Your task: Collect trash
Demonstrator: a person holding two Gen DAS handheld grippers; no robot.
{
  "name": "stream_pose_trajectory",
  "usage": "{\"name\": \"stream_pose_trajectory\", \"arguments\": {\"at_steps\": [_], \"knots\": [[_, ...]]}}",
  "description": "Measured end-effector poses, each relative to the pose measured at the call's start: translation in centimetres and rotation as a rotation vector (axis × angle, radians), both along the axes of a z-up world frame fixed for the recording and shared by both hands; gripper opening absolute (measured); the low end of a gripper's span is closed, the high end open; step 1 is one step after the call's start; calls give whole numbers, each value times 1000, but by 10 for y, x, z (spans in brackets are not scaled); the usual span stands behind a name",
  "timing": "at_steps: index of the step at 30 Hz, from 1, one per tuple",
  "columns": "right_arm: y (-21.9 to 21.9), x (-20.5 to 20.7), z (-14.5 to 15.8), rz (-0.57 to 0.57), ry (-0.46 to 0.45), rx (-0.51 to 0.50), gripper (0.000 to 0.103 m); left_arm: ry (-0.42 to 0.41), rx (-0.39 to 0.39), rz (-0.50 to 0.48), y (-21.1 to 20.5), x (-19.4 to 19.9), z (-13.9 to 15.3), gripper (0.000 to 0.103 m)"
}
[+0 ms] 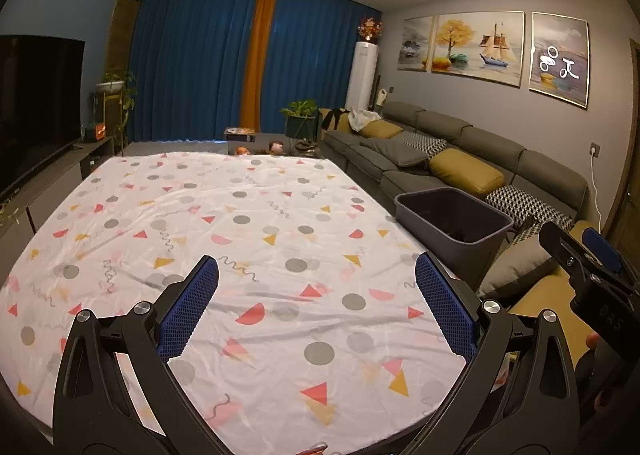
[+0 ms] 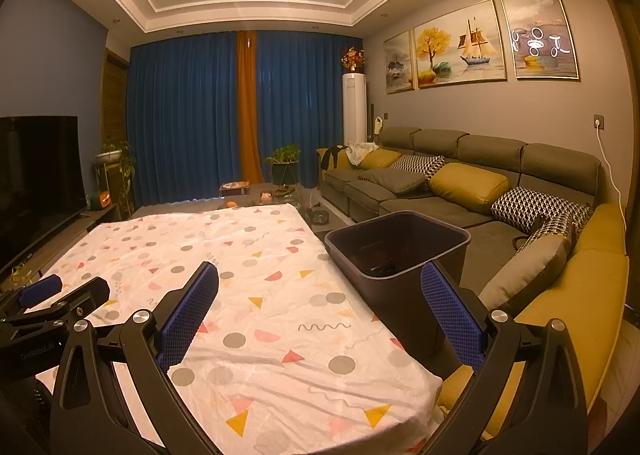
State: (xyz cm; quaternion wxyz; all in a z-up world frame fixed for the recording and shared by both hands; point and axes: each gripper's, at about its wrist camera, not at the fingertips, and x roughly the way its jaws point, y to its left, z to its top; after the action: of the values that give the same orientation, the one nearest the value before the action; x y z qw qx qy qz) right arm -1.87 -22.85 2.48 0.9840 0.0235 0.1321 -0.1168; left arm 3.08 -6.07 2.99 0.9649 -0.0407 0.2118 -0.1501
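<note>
Both grippers, left [image 1: 316, 275] and right [image 2: 320, 281], hold jaws apart; the bin [image 2: 400, 251] stands upright, mouth up.

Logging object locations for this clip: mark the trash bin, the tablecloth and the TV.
trash bin [image 2: 416, 287], right wrist view, front outer wall.
tablecloth [image 1: 256, 239], left wrist view, middle of the cloth.
TV [image 1: 36, 107], left wrist view, dark screen.

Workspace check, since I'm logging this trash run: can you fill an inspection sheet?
Surface: table under patterned cloth, no loose items seen on it.
Job's things: dark bin beside the table's right edge, something dark inside.
Clutter: small items on the floor past the far edge, unclear.
Grippers: left gripper and right gripper over the cloth, jaws open, empty.
Cables: white cord from wall socket behind the sofa.
Surroundings: TV, curtains.
</note>
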Motion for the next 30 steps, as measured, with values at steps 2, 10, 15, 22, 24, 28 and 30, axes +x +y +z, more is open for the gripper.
{"name": "stream_pose_trajectory", "arguments": {"at_steps": [2,10,15,22,24,28,30], "knots": [[0,0,0,1,0,1,98,-3,8,4,0,1,0,97],[0,0,-3,1,5,3,98,-5,17,2,4,2,-2,89],[1,0,-4,2,5,6,98,-6,11,-1,5,0,0,89],[0,1,-4,4,5,8,98,-4,7,-1,6,1,1,89],[0,1,-4,3,6,8,98,-4,7,-2,6,1,1,89],[0,1,-4,3,4,7,98,-3,8,-3,6,1,1,89],[-1,1,-3,3,4,7,98,-2,8,-5,6,0,2,89]]}}
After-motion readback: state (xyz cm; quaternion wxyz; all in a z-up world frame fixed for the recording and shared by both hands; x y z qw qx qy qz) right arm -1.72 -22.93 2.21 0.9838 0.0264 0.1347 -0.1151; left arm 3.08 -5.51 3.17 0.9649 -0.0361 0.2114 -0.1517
